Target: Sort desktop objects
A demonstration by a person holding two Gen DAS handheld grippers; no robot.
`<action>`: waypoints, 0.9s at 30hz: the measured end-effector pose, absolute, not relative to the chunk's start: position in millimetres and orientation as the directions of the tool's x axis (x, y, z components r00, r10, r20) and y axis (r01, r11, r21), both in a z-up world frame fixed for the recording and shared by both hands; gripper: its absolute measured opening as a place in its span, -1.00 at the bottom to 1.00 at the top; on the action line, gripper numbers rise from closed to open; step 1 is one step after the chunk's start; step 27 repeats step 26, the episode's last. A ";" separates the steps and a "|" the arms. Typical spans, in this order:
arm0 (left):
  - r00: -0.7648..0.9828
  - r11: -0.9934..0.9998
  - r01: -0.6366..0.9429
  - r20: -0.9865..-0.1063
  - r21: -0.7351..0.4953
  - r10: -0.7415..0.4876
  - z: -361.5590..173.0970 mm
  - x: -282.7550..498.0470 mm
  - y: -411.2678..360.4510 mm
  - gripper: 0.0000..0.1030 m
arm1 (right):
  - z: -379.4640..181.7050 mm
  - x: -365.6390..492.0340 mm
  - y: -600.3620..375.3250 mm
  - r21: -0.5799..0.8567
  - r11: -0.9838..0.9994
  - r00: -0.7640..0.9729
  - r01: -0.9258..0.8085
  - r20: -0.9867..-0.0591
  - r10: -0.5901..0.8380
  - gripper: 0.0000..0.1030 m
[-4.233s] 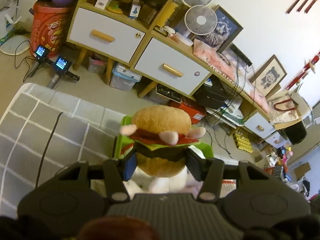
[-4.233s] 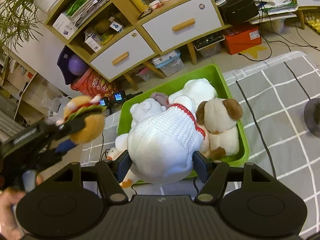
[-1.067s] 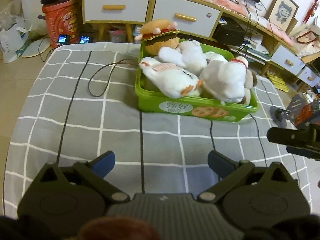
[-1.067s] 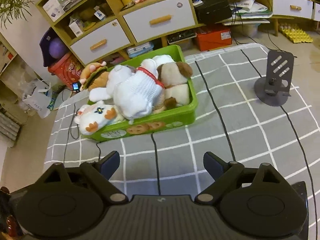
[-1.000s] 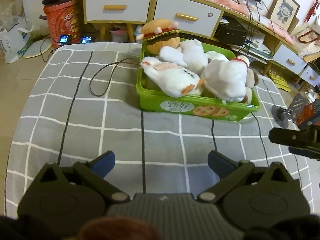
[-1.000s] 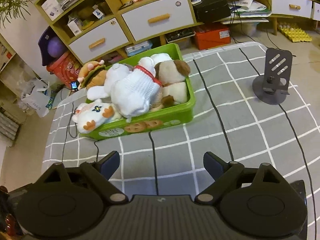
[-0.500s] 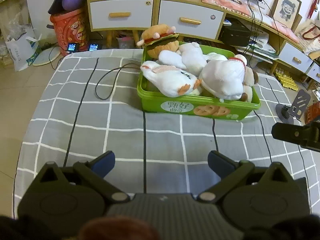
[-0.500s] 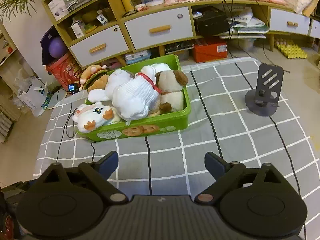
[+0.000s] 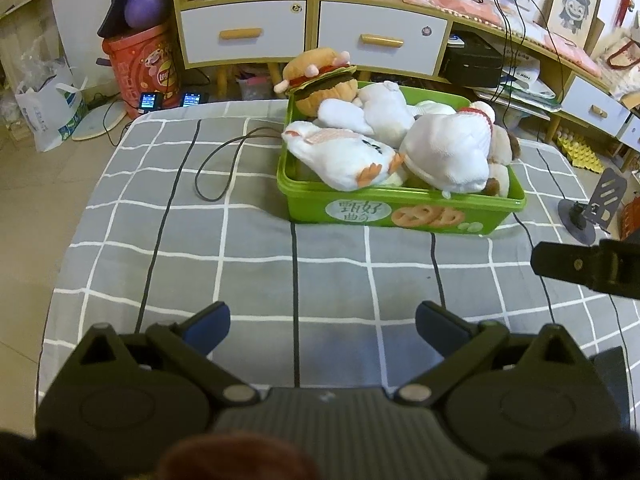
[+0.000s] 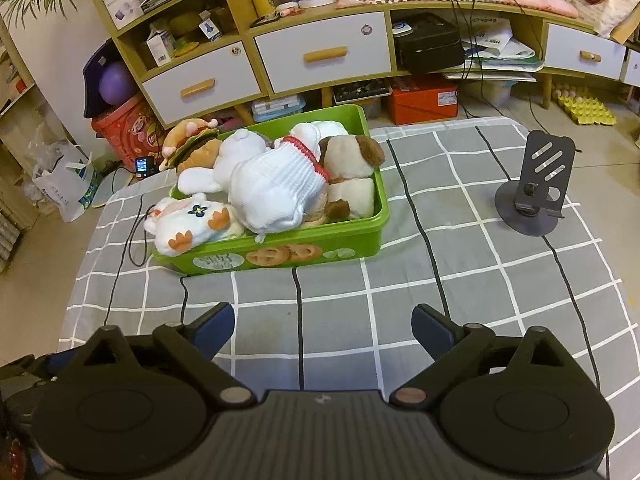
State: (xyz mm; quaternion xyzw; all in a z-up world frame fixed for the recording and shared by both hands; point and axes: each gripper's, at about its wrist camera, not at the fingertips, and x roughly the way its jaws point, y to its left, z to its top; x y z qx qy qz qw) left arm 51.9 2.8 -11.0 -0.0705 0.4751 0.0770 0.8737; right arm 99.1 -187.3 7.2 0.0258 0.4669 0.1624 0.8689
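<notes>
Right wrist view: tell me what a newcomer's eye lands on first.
The bright green bin in the middle of the grey checked tablecloth, heaped with plush toys: a burger plush at its far left corner, a brown-eared dog plush at its right. Off to the right stands a dark phone stand.

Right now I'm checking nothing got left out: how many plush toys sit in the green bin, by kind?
Hamburger plush: 1
Brown-eared dog plush: 1
White plush toys: 3 distinguishable
Total in green bin: 5
</notes>
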 end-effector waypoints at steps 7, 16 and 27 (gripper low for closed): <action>0.528 0.977 -0.212 -0.845 -0.032 0.087 -12.0 52.0 2.0 0.99 | 6.4 99.1 -186.6 0.188 0.946 0.508 -0.263 -0.807 0.302 0.87; 0.520 0.976 -0.212 -0.851 -0.053 0.067 -14.5 52.1 1.4 0.99 | 5.2 98.8 -186.3 0.175 0.948 0.510 -0.264 -0.810 0.291 0.87; 0.520 0.977 -0.208 -0.852 -0.055 0.063 -17.7 51.8 -1.0 0.99 | 2.0 98.9 -185.7 0.166 0.949 0.507 -0.268 -0.813 0.285 0.87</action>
